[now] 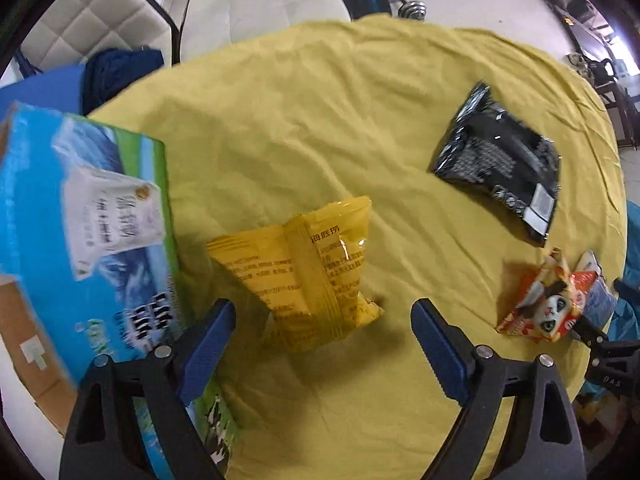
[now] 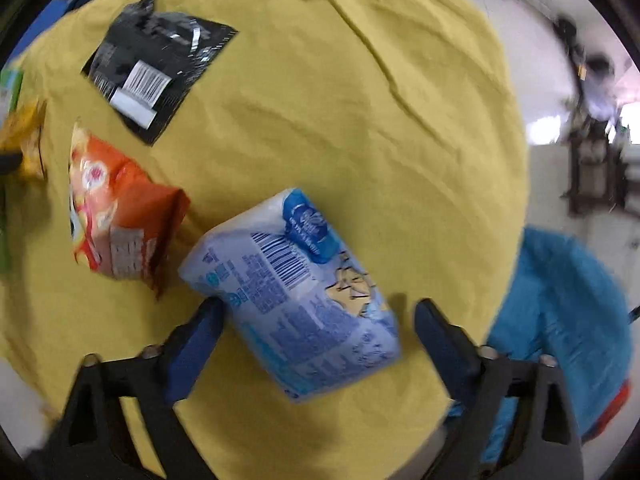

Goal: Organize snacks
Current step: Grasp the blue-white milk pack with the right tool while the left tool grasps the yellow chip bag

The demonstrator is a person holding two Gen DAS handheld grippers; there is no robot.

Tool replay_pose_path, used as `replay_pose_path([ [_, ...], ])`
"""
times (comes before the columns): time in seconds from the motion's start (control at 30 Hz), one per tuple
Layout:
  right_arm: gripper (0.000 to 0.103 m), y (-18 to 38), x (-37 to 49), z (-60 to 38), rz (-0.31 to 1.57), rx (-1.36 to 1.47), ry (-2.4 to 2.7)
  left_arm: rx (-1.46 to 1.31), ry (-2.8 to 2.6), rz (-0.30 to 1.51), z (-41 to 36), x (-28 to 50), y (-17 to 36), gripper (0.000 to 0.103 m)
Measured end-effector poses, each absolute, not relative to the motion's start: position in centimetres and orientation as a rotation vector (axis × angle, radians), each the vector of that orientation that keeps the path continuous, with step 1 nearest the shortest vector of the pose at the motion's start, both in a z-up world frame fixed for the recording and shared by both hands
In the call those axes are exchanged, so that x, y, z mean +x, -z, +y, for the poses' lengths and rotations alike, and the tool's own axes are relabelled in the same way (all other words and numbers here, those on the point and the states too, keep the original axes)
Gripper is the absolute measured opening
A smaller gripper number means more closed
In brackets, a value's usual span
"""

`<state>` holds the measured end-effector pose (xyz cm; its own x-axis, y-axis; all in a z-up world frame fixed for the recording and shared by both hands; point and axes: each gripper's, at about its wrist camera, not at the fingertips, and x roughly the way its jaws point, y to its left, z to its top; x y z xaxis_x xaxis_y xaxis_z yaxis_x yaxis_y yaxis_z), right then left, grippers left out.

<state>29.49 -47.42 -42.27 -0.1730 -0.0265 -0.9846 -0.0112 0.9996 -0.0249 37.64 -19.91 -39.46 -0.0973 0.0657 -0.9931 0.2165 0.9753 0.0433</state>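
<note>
we look down over a yellow cloth [image 1: 320,120] with four snack bags on it. the only container is a blue and green carton [image 1: 80,220] just to the left of our left gripper [image 1: 322,320]; its opening is out of view, so we cannot tell what it holds. our left gripper stands open above the yellow bag [image 1: 308,276], whose near end lies between the blue fingers without either pad touching it. that bag's long axis runs from the near right up to the far left, its seam side up. a black bag [image 1: 500,164] lies well ahead to the right, and an orange bag [image 1: 548,300] sits just right of the right finger. our right gripper [image 2: 318,316] is open too, poised over the pale blue bag [image 2: 296,292]; the left pad sits right at the bag's edge, the right pad apart from it. this bag's long axis slants from the far left to the near right, barcode up. the orange bag lies just left of it
</note>
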Motion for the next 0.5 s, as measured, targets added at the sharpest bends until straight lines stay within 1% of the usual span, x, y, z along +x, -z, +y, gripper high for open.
replay_pose_path([
  [0.03,0.084,42.5,29.5,-47.9,1.752,0.039,0.023,0.203,0.122,1.676,-19.7,37.7,39.9,0.09],
  [0.17,0.083,42.6,28.8,-50.4,1.749,0.291,0.138,0.14,0.122,1.694,-19.1,38.3,41.0,0.09],
  [0.2,0.083,42.7,28.4,-51.2,1.741,0.4,0.16,0.131,0.124,1.688,-19.1,38.4,41.1,0.085],
  [0.23,0.083,42.7,28.0,-51.8,1.732,0.506,0.164,0.125,0.13,1.679,-19.1,38.5,41.2,0.074],
  [0.27,0.083,42.7,27.8,-52.2,1.723,0.565,0.164,0.122,0.137,1.675,-19.2,38.5,41.3,0.069],
  [0.33,0.084,42.5,27.4,-52.6,1.696,0.583,0.157,0.131,0.156,1.682,-19.4,38.8,41.8,0.049],
  [0.4,0.086,41.8,27.5,-52.1,1.678,0.477,0.165,0.154,0.165,1.677,-19.9,38.7,42.0,0.041],
  [0.43,0.089,41.5,27.7,-51.5,1.666,0.424,0.156,0.162,0.171,1.672,-20.1,38.8,41.9,0.041],
  [0.5,0.091,41.1,28.2,-50.0,1.658,0.307,0.125,0.173,0.181,1.655,-20.4,38.3,41.8,0.039],
])
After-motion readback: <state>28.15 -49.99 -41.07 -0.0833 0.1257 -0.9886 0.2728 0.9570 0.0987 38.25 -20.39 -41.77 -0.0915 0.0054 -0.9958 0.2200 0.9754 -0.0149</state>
